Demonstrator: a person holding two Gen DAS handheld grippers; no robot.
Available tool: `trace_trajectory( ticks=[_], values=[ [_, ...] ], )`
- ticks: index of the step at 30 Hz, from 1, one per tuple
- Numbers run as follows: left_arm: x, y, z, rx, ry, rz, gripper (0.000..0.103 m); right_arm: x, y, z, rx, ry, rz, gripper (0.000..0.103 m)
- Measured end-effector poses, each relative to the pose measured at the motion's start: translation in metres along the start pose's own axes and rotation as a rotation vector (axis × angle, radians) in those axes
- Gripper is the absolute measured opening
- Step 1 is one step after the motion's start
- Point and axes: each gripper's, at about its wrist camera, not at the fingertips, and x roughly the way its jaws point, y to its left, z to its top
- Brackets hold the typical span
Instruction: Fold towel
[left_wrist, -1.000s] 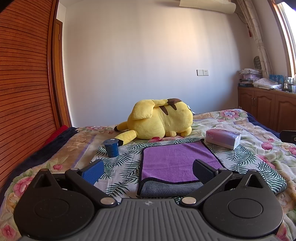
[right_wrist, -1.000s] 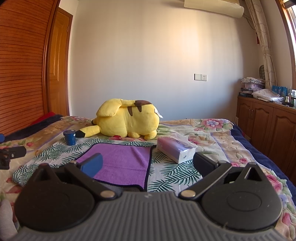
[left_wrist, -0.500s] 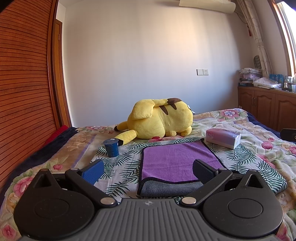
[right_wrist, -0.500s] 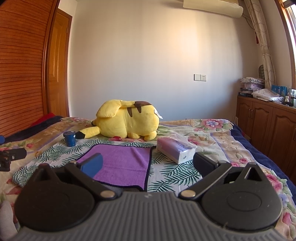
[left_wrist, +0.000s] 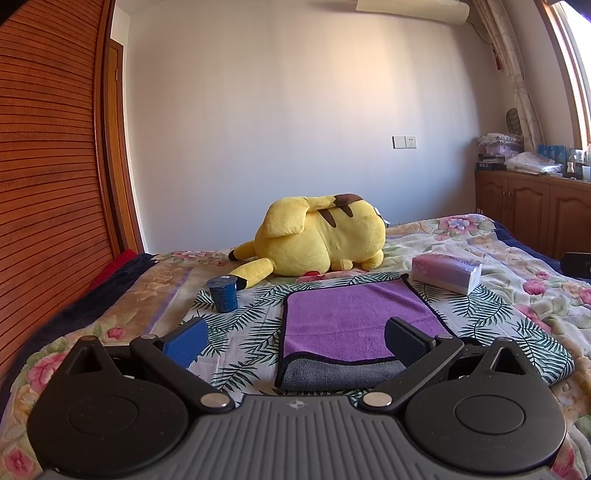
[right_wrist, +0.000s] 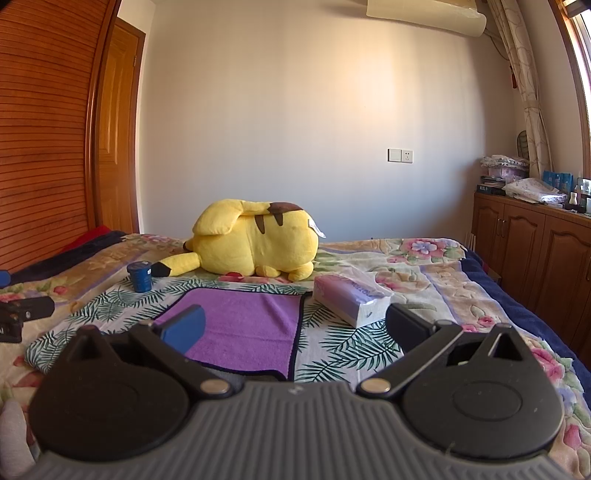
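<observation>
A purple towel with a dark border and grey underside lies folded flat on the leaf-print cloth on the bed; it also shows in the right wrist view. My left gripper is open and empty, held just above the towel's near grey edge. My right gripper is open and empty, over the towel's near right corner. The left gripper's side shows at the left edge of the right wrist view.
A yellow plush toy lies behind the towel. A blue cup stands left of it and a tissue pack lies to its right. A wooden wardrobe is on the left, cabinets on the right.
</observation>
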Motion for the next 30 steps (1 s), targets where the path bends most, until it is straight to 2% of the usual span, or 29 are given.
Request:
trace_trajectory(
  ticks=[30],
  values=[
    [0.0031,0.0006,-0.0002,0.007,0.021,-0.005,0.087,0.0004,-0.0003,0.0006,-0.001,0.007,0.004,0.103]
  ],
)
